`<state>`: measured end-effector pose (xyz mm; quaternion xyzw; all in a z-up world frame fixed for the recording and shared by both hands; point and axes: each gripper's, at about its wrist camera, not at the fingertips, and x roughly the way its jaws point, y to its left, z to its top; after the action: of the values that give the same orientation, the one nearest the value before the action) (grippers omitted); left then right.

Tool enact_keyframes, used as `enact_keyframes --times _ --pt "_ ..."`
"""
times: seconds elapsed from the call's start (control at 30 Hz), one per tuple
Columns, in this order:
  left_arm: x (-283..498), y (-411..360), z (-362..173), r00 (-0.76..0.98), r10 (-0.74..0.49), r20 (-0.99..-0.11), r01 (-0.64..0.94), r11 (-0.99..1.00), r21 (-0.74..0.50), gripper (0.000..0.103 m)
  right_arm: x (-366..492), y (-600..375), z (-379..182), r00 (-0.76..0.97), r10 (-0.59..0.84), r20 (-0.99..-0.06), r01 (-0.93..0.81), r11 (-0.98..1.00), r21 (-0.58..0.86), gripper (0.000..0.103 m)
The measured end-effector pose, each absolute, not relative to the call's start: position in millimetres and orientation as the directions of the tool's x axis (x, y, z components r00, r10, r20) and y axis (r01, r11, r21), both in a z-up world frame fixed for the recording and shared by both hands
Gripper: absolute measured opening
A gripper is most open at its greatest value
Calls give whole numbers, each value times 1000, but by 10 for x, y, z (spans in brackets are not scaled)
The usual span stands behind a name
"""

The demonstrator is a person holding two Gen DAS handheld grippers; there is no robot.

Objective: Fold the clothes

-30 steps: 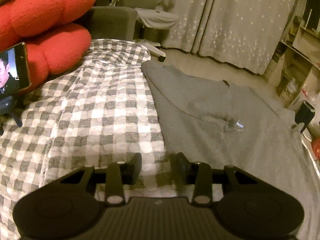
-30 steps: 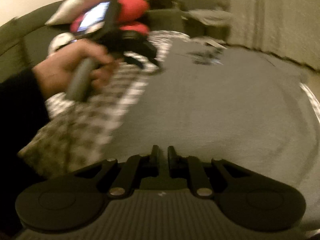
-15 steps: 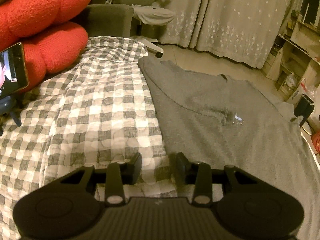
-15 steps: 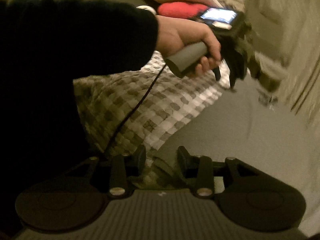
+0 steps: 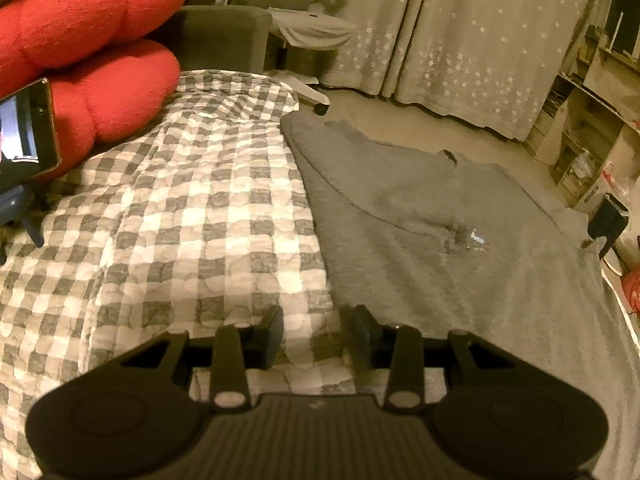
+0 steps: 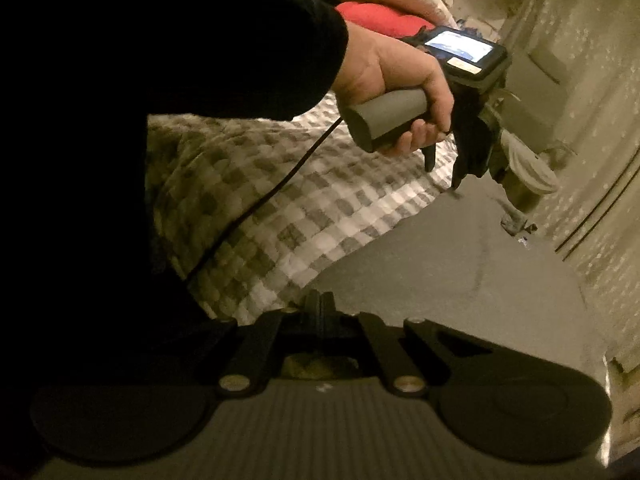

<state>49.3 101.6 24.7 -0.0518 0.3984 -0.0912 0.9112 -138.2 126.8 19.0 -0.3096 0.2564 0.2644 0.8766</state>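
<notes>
Left wrist view: the left gripper hangs over the bed with its jaws partly open and nothing between them. Below the gap lies the edge where the checked blanket meets the grey shirt. The shirt is spread flat to the right of the blanket, its neck opening facing away from the gripper and a small shiny spot near the middle of its chest. Left of the blanket sits a red cushion, and a phone with a lit screen stands in front of the cushion. Beyond the shirt hang star-patterned curtains; shelves stand right of the shirt. This view alone shows the shirt's shape.

Right wrist view: the right gripper has its jaws shut tight at the border of the blanket and the grey shirt; whether any cloth is pinched between the tips cannot be told. This view alone shows the person: a black sleeve fills the space left of the blanket, and the left hand grips the grey handle of the other gripper above the blanket. A black cable trails down from the handle across the blanket. A small lit screen sits on top of that tool, just right of the hand.
</notes>
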Motion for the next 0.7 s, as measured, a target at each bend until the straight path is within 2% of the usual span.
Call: enact_keyframes --times 0.03,0.07,0.13,0.17,0.2,0.23,0.3,0.37,0.5,0.6,0.7 --pt "494 1016 246 666 -207 -717 125 978 -166 39 -1398 1277 165 733 303 -609 -621 664 -417 0" --pt "494 1015 245 666 -206 -717 124 978 -166 39 -1421 1284 146 743 305 -596 -615 662 -429 5" --pt "491 1010 243 665 -205 -718 120 978 -168 39 -1457 1329 122 760 305 -574 -607 648 -460 22" --pt "487 1005 240 664 -205 -720 117 978 -171 39 -1470 1359 115 770 301 -562 -600 640 -480 41" --pt "484 1000 238 662 -205 -721 114 978 -174 39 -1477 1385 114 775 305 -554 -599 634 -489 49" --pt "482 996 235 660 -207 -722 113 978 -178 39 -1483 1409 115 777 310 -547 -600 628 -496 51" --pt "481 990 226 656 -217 -723 115 975 -189 39 -1454 1454 85 770 305 -561 -608 620 -496 46" --pt "476 969 224 653 -224 -723 122 974 -191 39 -1392 1489 39 774 275 -570 -594 625 -506 16" --pt "485 955 217 649 -227 -726 125 973 -193 39 -1318 1475 7 775 255 -578 -584 638 -501 6" --pt "496 957 211 646 -225 -729 119 974 -195 37 -1383 1459 39 773 281 -568 -596 629 -500 5" --pt "507 957 204 642 -222 -734 114 974 -195 29 -1412 1391 148 770 306 -560 -598 654 -463 5"
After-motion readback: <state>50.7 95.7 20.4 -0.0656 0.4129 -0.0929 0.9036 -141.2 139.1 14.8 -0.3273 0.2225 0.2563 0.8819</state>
